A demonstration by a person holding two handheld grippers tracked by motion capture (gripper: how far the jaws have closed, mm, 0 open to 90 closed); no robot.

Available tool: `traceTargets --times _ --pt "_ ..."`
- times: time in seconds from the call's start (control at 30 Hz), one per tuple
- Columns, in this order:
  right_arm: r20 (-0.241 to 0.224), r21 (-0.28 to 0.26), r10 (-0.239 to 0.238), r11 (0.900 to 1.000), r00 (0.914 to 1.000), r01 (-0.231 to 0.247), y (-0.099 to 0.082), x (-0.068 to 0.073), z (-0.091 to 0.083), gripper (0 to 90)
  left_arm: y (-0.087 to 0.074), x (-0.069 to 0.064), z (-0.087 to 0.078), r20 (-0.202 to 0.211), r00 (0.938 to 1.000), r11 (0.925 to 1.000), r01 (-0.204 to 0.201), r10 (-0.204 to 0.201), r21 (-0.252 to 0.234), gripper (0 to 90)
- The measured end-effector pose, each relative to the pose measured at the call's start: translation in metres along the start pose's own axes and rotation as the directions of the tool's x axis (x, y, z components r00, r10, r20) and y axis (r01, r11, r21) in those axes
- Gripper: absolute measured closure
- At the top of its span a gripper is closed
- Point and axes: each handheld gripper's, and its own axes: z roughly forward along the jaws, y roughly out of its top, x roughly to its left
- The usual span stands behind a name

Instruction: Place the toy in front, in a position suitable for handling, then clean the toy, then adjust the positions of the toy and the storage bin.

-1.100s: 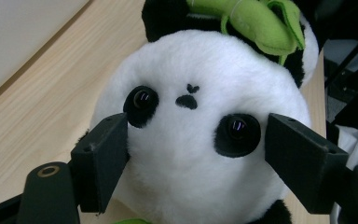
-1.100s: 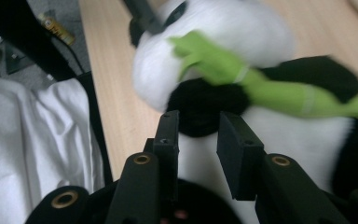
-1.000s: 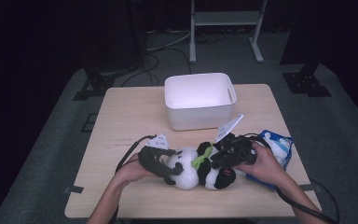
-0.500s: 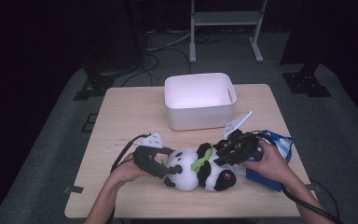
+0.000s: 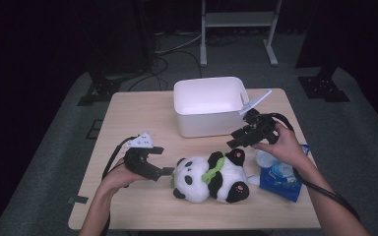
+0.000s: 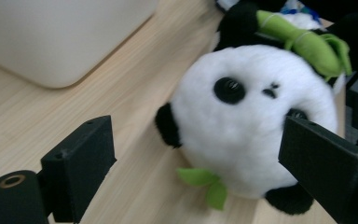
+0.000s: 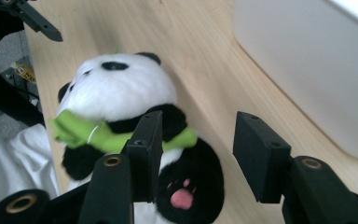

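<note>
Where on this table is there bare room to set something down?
Free: the table's far-left stretch beside the white bin, and the front edge below the panda. Crowded: the right side, with the panda, blue packet and right gripper.

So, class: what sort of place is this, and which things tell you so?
Probably a recording studio or lab: one small wooden table on grey carpet, dark surroundings, cables and a stand base behind.
</note>
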Motion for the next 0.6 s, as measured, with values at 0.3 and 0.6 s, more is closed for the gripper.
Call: traceTargets --times 0.3,0.6 --pt "-0.011 0.003 -0.014 0.9999 0.9998 0.015 0.018 -0.007 0.012 50.5 -0.003 0.007 -0.017 -0.030 0.9994 0.9993 0.018 -0.019 -0.032 8.8" --pt "0.029 0.012 -0.050 0.9987 0.9983 0.050 0.045 -0.012 0.013 50.6 -0.004 0.008 -0.021 -0.044 0.9989 0.9995 0.016 -0.017 -0.028 7.8"
